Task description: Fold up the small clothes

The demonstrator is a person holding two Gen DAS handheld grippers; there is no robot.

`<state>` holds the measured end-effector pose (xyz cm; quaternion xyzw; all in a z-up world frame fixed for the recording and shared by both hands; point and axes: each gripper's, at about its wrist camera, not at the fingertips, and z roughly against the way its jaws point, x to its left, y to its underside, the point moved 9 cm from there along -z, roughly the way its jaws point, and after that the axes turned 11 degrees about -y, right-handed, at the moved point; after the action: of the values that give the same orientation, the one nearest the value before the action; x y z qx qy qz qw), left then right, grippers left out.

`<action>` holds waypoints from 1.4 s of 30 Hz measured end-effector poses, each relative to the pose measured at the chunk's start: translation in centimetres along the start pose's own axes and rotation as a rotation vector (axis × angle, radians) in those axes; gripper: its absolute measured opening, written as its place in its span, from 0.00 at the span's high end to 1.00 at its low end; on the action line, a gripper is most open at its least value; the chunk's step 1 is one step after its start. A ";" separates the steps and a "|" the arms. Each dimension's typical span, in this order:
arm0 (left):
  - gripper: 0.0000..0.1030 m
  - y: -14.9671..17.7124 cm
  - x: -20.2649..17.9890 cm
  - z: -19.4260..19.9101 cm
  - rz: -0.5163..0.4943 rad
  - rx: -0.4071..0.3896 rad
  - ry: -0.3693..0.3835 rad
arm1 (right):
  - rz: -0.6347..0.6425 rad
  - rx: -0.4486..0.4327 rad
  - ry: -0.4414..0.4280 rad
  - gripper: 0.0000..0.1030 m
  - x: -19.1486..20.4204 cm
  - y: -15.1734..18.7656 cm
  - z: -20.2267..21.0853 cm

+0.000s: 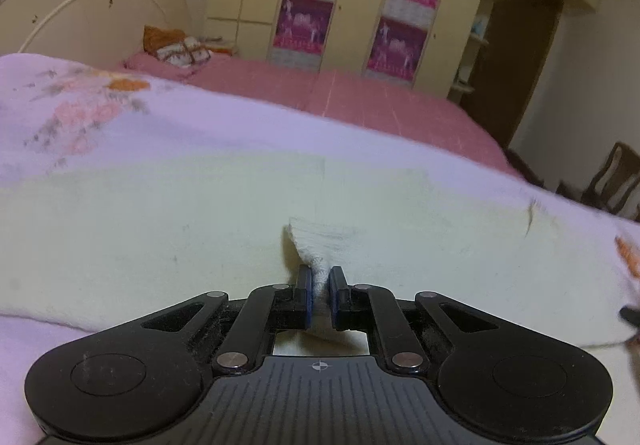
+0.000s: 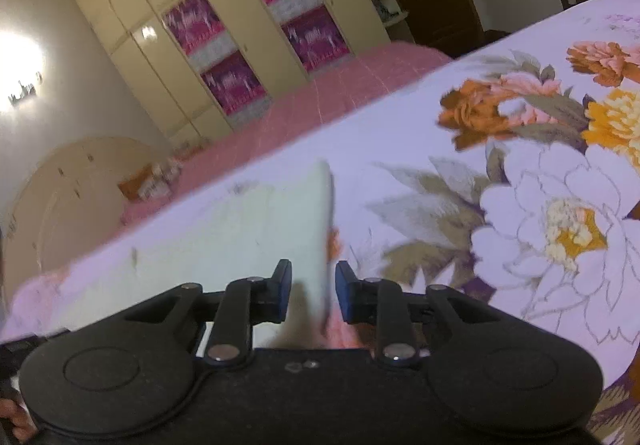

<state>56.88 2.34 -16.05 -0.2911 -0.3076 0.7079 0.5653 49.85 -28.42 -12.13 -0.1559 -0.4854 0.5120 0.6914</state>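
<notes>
The left gripper [image 1: 320, 285] pinches a bunched tuft of a pale cream cloth [image 1: 200, 213] between its blue-padded fingers [image 1: 306, 289], jaws drawn nearly together on the fabric. The right gripper [image 2: 312, 285] stands with its jaws a narrow gap apart, the cloth's right-hand edge [image 2: 326, 229] rising between them; the pads [image 2: 284, 291] do not visibly press on it, though motion blur leaves contact uncertain.

The cloth lies spread across a lilac floral bedspread [image 2: 520, 185], its far edge running across the left wrist view and its near edge lifted at both grippers. Beyond it stretches a pink bed cover [image 1: 360, 93], with a cream headboard [image 1: 92, 9] and a wardrobe [image 1: 368, 5] hung with magenta posters behind.

The step in hand appears to be lifting the near edge to carry it over in a fold. The risk lies on the right: if that grip is loose when both hands move, its corner would likely slip out and the fold would land skewed. On the left, so small a pinch may pull free under the cloth's weight, or may have caught the bedspread beneath.
</notes>
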 end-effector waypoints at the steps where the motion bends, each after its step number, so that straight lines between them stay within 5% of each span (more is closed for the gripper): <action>1: 0.92 -0.3 0.1 -0.2 -0.002 -0.004 -0.002 | 0.007 -0.006 0.000 0.80 0.1 0.0 0.0; 4: 0.65 -1.5 0.9 0.4 0.012 -0.023 -0.059 | 0.014 -0.012 0.004 0.81 0.3 -0.5 0.3; 6: 0.51 -2.8 1.1 2.2 0.008 -0.127 -0.084 | 0.031 -0.058 -0.009 0.81 0.7 -1.3 1.1; 11: 0.51 -2.8 -3.6 0.9 -0.125 -0.083 0.042 | 0.080 -0.087 -0.016 0.81 1.0 -4.1 -0.8; 16: 0.48 -1.1 -5.1 -1.3 -0.168 -0.052 0.040 | 0.189 -0.029 -0.018 0.81 2.1 -5.4 -5.5; 19: 0.48 -1.5 -4.7 -1.1 -0.152 -0.052 0.044 | 0.195 -0.001 0.081 0.95 -0.1 -5.7 -6.8; 21: 0.47 -1.4 -4.6 -0.5 -0.153 -0.056 0.043 | 0.162 0.000 0.106 0.84 -0.7 -6.0 -6.1; 27: 0.47 0.2 -4.4 2.0 -0.165 -0.074 0.060 | 0.187 -0.024 -0.027 0.83 2.5 -2.6 0.4; 31: 0.47 0.9 -3.9 2.3 -0.175 -0.059 0.054 | 0.208 0.048 -0.025 0.83 2.2 1.5 1.7; 37: 0.47 1.0 1.4 5.4 -0.014 -0.059 0.014 | 0.122 -0.061 -0.027 0.76 3.4 -0.9 4.4; 42: 0.47 2.6 13.3 6.7 0.343 -0.058 -0.100 | 0.115 -0.023 -0.019 0.76 3.3 0.3 6.4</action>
<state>47.62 14.24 -14.58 -0.3202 -0.3014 0.7983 0.4115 44.42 -27.26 -7.62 -0.1869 -0.4880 0.5467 0.6542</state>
